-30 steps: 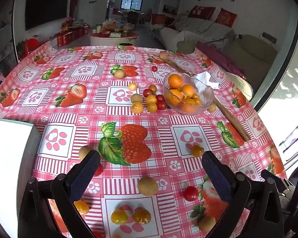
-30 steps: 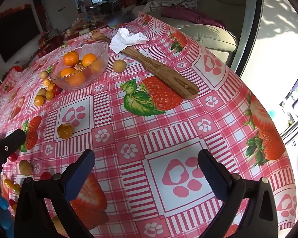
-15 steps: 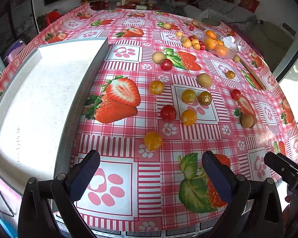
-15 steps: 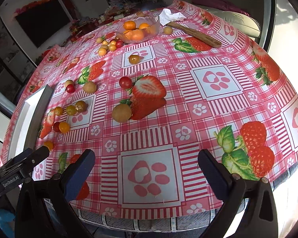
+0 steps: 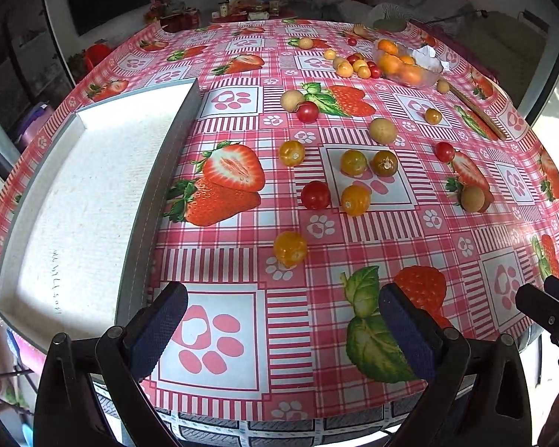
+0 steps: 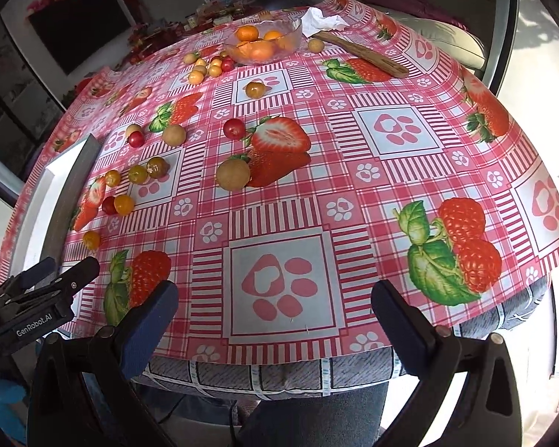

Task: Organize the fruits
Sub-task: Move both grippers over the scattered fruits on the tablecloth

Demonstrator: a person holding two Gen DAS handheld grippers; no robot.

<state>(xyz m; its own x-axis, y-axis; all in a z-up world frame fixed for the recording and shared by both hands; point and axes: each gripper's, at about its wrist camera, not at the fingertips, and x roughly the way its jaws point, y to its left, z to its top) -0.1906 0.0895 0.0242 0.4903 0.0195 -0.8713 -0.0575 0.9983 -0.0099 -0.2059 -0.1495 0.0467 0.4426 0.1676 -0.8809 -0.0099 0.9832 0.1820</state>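
Both the left gripper (image 5: pixel 283 329) and right gripper (image 6: pixel 274 322) hover at the bench's near edge, jaws spread and empty. Small round orange, red and tan fruits (image 5: pixel 290 249) lie scattered mid-bench, beside the shallow white rectangular tray (image 5: pixel 82 201) at its left edge.

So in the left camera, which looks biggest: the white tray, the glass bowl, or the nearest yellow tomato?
1. white tray
2. glass bowl, though farther away, so unsure
3. nearest yellow tomato

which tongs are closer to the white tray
Left. The left tongs hang open just beside the tray near its front corner; the right tongs, also open, sit further right, beyond the left ones.
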